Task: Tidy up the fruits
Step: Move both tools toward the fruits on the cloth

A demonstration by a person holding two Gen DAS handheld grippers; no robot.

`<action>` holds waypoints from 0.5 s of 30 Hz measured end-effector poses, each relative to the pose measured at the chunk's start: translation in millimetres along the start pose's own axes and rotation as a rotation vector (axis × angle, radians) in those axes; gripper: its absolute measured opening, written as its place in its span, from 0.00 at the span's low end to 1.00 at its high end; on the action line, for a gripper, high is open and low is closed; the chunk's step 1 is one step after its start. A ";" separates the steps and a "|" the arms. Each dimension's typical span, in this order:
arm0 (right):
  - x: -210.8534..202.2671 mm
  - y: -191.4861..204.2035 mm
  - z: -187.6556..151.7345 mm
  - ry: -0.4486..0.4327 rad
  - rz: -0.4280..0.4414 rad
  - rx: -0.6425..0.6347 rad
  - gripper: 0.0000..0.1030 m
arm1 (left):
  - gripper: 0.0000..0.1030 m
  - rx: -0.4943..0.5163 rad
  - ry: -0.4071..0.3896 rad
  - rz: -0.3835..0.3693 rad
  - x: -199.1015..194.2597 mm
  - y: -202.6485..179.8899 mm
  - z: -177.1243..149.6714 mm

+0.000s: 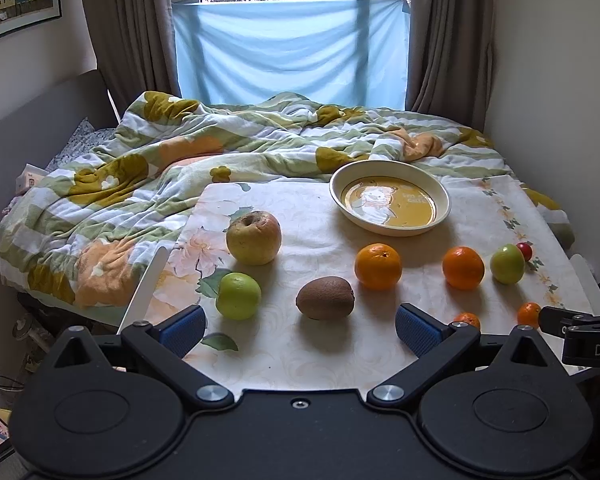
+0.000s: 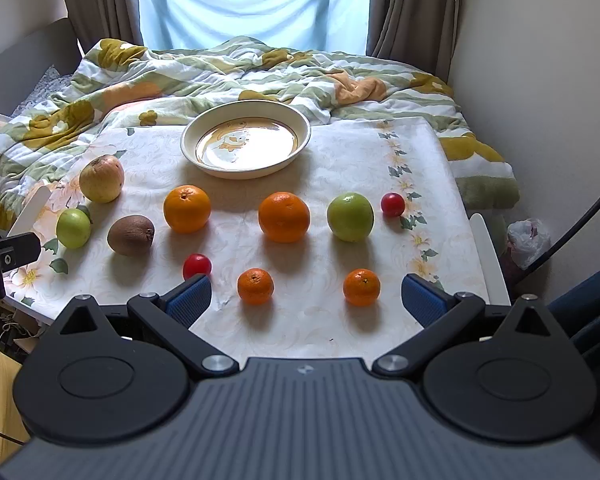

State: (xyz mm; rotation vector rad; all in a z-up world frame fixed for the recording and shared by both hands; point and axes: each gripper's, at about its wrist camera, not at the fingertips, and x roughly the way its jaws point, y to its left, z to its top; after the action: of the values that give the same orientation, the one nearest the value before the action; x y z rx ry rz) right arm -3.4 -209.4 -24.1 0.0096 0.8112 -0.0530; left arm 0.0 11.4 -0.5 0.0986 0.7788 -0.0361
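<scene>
Fruit lies spread on a floral tablecloth [image 2: 340, 152]. A cream bowl [image 2: 188, 136] with a yellow inside [image 1: 336, 192] stands empty at the far side. From left: a yellow apple [image 2: 101, 179], a green apple [image 2: 73, 228], a brown kiwi [image 2: 131, 235], two oranges [image 2: 187, 208] [image 2: 284, 217], another green apple [image 2: 350, 217], two red tomatoes [image 2: 393, 204] [image 2: 197, 265] and two mandarins [image 2: 255, 286] [image 2: 361, 287]. My left gripper [image 1: 300, 330] is open just short of the kiwi [image 1: 325, 297]. My right gripper [image 2: 306, 300] is open, with the left mandarin ahead between its fingers.
A rumpled flowered quilt [image 1: 140, 168] covers the bed behind the table. Curtains and a blue-covered window stand at the back. A wall [image 2: 540, 80] runs close on the right. White table edges [image 2: 490, 256] show at both sides, and a plastic bag [image 2: 528, 240] lies beside the right one.
</scene>
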 end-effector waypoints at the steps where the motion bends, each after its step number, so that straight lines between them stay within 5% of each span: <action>1: 0.5 -0.4 0.0 0.001 0.001 0.002 1.00 | 1.00 0.006 0.016 0.006 0.3 -0.5 0.4; 15: -4.2 0.4 4.2 -0.020 0.005 0.011 1.00 | 1.00 0.019 -0.024 0.014 5.2 3.2 0.9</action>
State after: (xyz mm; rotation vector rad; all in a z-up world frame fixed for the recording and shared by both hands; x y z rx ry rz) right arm -3.3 -209.0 -18.2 0.0209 0.7908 -0.0530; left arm 4.6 14.4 -3.3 0.1209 0.7542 -0.0316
